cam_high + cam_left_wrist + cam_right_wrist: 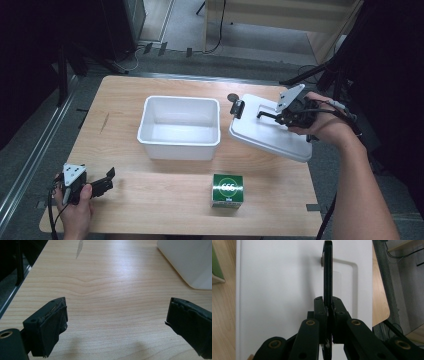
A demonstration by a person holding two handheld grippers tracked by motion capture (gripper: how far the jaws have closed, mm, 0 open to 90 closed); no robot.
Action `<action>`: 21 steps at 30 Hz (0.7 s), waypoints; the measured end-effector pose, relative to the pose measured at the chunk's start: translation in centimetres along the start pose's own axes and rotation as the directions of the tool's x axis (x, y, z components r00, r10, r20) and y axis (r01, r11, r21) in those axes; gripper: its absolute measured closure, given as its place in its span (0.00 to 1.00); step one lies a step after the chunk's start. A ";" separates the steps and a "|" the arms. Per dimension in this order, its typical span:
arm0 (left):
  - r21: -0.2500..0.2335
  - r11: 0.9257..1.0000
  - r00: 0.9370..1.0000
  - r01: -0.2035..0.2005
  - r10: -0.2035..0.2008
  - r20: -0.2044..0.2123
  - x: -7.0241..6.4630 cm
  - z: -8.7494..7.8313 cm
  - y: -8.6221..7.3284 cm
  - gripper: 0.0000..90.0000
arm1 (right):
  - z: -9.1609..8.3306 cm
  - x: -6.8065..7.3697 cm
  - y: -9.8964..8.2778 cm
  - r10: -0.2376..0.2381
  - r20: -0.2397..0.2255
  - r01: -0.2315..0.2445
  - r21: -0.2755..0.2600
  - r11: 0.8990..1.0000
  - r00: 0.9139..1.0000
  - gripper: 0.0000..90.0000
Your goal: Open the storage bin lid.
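Observation:
A white lid [265, 134] hangs tilted over the table's right side, just right of the open white bin [178, 149]. My right gripper [278, 116] is shut on the lid's thin black handle [265, 115]. In the right gripper view the jaws [328, 302] pinch that handle [327, 270] edge-on, with the lid's white top [279, 290] behind it. My left gripper [107, 181] rests low over the table's near left corner, open with nothing between its fingers [52, 325]. The bin's corner [190, 260] shows far right in the left gripper view.
A green box [227, 190] stands near the front edge, right of centre; its edge [215, 265] appears in the right gripper view. A black latch [237, 108] sits at the lid's left end, with a small dark disc [232, 97] on the table behind it. Bare wood lies between the left gripper and the bin.

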State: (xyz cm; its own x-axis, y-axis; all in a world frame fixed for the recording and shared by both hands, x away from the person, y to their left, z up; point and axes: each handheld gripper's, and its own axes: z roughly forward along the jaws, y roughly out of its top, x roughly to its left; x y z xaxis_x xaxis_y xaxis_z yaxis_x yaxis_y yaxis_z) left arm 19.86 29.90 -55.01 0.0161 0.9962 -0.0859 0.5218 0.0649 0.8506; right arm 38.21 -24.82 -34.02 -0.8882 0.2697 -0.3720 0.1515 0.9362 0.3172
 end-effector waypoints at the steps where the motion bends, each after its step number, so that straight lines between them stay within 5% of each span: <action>1: 0.000 1.000 1.000 -0.001 0.001 0.000 0.0 0.0 0.0 0.05 | 0.4 0.1 -0.4 0.003 0.002 -0.003 0.007 1.000 1.000 0.95; 21: -0.003 1.000 1.000 0.001 -0.001 -0.011 0.0 0.0 0.0 0.05 | 6.7 2.0 -3.4 0.055 0.014 -0.055 0.017 0.998 0.998 0.95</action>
State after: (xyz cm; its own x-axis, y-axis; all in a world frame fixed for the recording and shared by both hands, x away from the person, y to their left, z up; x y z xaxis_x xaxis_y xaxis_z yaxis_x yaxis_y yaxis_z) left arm 19.91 29.90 -55.03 0.0067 0.9967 -0.0809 0.5193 0.0656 0.8521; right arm 38.81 -25.95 -41.68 -0.8723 0.3240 -0.3662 0.2078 0.9236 0.3221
